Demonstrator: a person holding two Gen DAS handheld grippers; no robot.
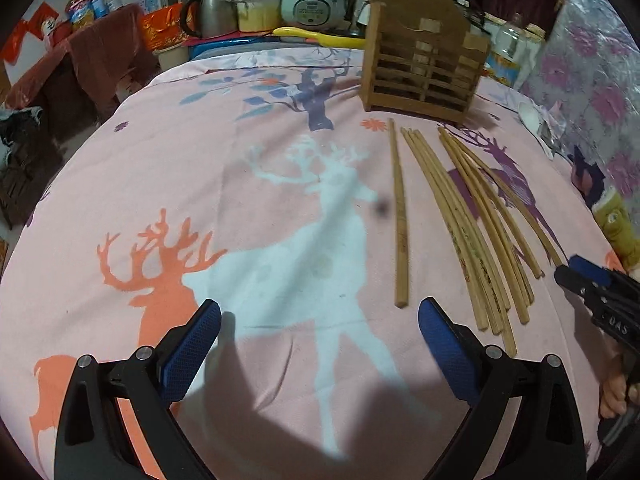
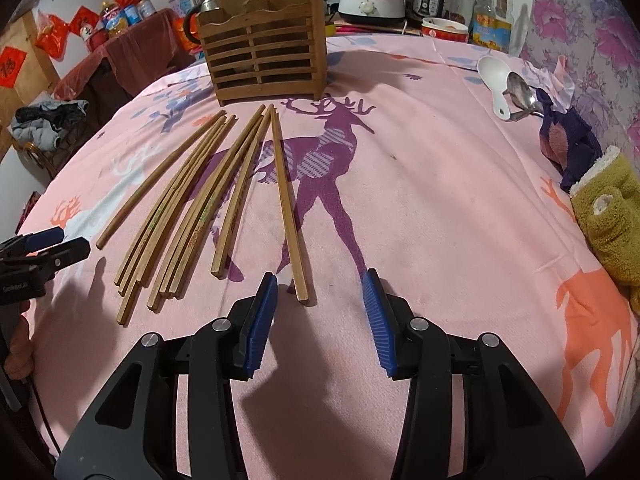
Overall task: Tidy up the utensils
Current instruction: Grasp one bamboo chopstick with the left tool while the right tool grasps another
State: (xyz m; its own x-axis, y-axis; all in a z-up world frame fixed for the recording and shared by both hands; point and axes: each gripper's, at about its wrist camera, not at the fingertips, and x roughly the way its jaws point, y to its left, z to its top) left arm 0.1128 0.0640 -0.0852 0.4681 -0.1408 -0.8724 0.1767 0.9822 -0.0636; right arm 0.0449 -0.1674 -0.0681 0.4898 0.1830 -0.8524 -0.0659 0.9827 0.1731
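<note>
Several wooden chopsticks [image 1: 476, 232] lie loose on the pink deer-print cloth, also in the right wrist view [image 2: 208, 204]. A wooden slatted utensil holder [image 1: 420, 68] stands behind them, also in the right wrist view [image 2: 266, 56]. A white spoon [image 2: 494, 80] and a metal spoon [image 2: 520, 92] lie at the far right. My left gripper [image 1: 320, 320] is open and empty, left of the chopsticks; one single chopstick [image 1: 400, 220] lies just ahead of its right finger. My right gripper [image 2: 322, 292] is open and empty, with the rightmost chopstick [image 2: 288, 208] ending between its jaws.
A green cloth [image 2: 608, 216] and a dark purple cloth [image 2: 568, 140] lie at the table's right edge. Rice cookers [image 2: 372, 4], a kettle [image 1: 212, 12], an oil bottle [image 2: 490, 20] and a bowl [image 2: 444, 30] crowd the back. A draped side table [image 2: 120, 52] stands left.
</note>
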